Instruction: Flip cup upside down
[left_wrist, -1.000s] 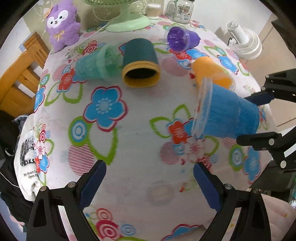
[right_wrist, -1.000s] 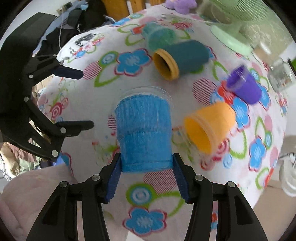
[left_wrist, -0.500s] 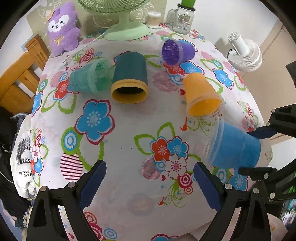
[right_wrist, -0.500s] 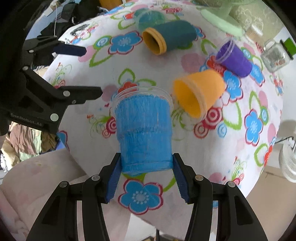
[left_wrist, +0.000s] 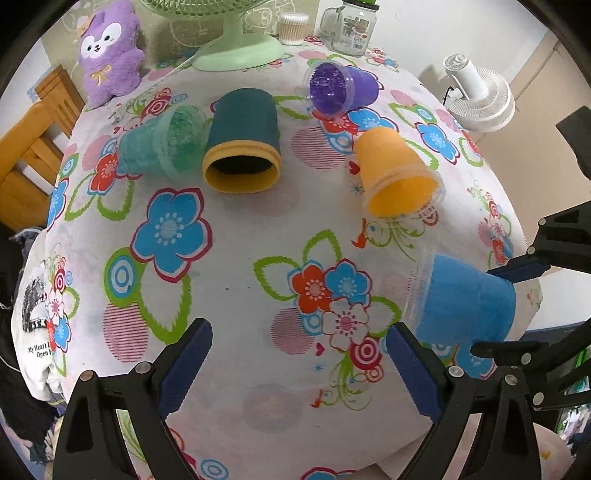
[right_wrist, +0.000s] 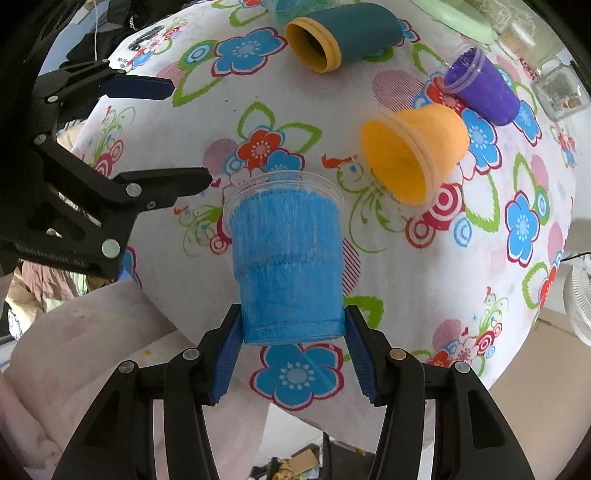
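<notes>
My right gripper (right_wrist: 293, 354) is shut on the base of a blue cup (right_wrist: 286, 258), holding it above the near right part of the flowered table (right_wrist: 480, 295), rim pointing away and down toward the cloth. The blue cup also shows in the left wrist view (left_wrist: 461, 301), at the lower right, held sideways between the right gripper's fingers (left_wrist: 524, 267). My left gripper (left_wrist: 295, 365) is open and empty over the table's near edge; in the right wrist view it (right_wrist: 177, 129) is at the left.
Lying on their sides on the table: an orange cup (left_wrist: 397, 171), a purple cup (left_wrist: 341, 90), a dark teal cup with a yellow rim (left_wrist: 242, 142) and a green cup (left_wrist: 160, 144). A green fan base (left_wrist: 236, 55), a purple plush (left_wrist: 110, 51) and a glass jar (left_wrist: 351, 26) stand at the back.
My right gripper has carried the blue cup back toward the table's near right edge and tilted its rim further downward. My left gripper stays open and has drawn back a little.
</notes>
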